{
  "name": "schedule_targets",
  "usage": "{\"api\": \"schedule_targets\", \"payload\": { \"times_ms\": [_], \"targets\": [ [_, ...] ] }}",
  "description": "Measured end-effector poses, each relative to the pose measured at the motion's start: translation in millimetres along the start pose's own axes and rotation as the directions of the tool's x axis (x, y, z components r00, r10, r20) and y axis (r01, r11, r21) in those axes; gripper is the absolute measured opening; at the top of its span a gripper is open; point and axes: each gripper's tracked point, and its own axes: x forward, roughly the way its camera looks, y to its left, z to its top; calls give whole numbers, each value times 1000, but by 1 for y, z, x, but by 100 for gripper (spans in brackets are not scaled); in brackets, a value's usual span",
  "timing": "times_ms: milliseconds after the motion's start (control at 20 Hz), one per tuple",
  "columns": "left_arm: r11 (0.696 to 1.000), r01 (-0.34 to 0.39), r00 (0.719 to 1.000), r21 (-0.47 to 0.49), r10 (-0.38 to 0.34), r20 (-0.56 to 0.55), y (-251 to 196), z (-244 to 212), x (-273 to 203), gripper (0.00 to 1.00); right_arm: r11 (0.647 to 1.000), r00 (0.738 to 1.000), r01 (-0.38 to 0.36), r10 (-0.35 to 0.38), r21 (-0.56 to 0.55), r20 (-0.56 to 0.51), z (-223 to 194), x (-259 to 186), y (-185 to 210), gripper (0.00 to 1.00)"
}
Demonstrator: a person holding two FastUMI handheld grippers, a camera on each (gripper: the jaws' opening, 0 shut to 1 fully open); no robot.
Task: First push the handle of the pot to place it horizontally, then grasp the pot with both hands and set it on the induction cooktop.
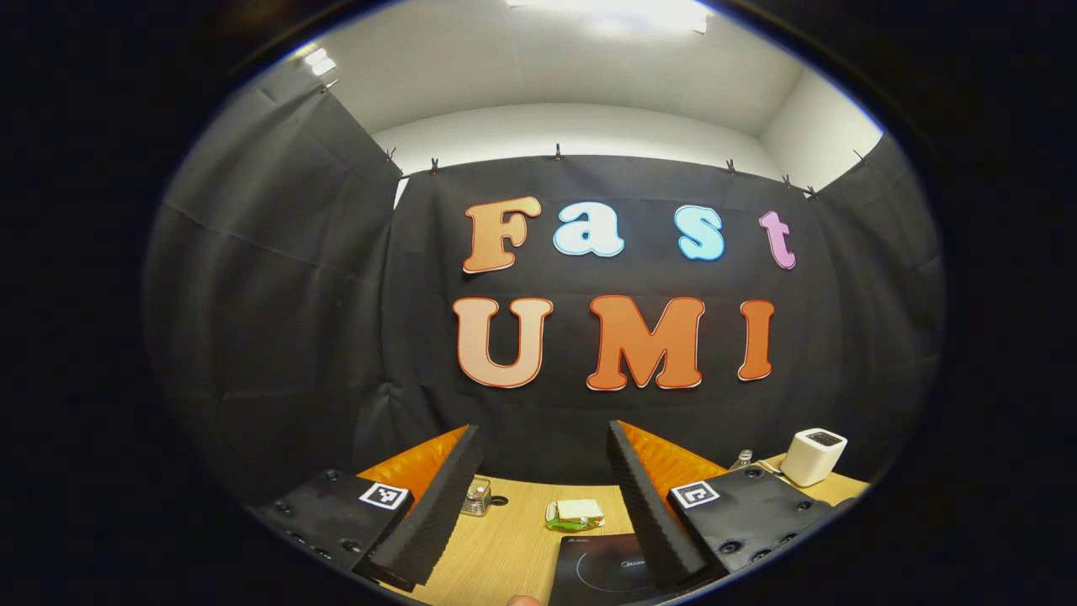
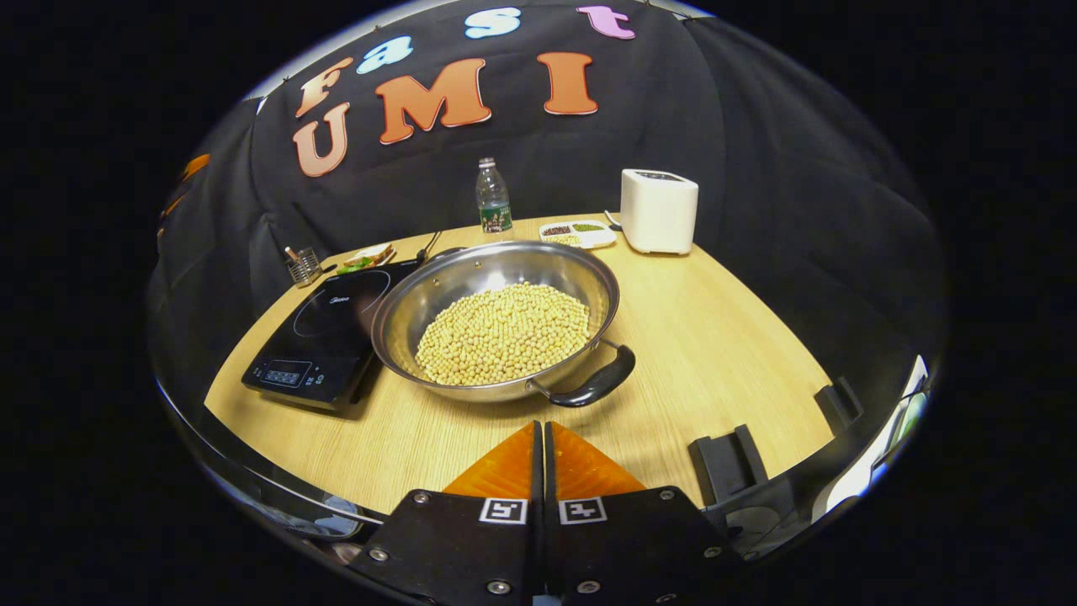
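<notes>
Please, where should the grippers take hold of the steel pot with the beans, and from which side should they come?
Probably at its two loop handles. The pot is wide, round and full of beans, so its rim gives a poor grip. The near handle sticks out toward the shut right gripper; come from that side. A far handle seems to lie behind the rim.

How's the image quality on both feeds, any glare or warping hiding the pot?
Right gripper view: sharp and evenly lit; the pot shows soft reflections on its inner wall, none hiding the handle; the fisheye bows the table edge. Left gripper view: a ceiling light is blown out at the top, while the cooktop sits dim and cut off at the bottom.
</notes>
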Motion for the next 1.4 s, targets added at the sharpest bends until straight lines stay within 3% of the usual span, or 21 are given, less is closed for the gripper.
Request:
{"api": "schedule_targets", "payload": {
  "times_ms": [300, 400, 550, 950, 1400],
  "targets": [
    [999, 21, 999, -36, -22, -35, -6, -27, 11, 99, 1000, 997, -7, 9, 20, -81, -19, 26, 8, 0],
    [1000, -2, 999, -21, 1, -33, 2, -30, 15, 98, 1000, 996, 6, -3, 28, -93, -19, 33, 4, 0],
    [1000, -24, 1000, -6, 24, -18, 7, -28, 16, 98, 997, 995, 11, -3, 81, -99, -15, 43, 3, 0],
    [1000, 7, 1000, -26, -7, -2, -4, -29, 11, 97, 977, 997, 16, 1, 213, -79, 2, 52, -9, 0],
    [999, 39, 999, -24, -40, -29, -21, -43, 7, 97, 962, 996, 53, -31, 268, -85, 9, 64, -38, 0]
  ]
}}
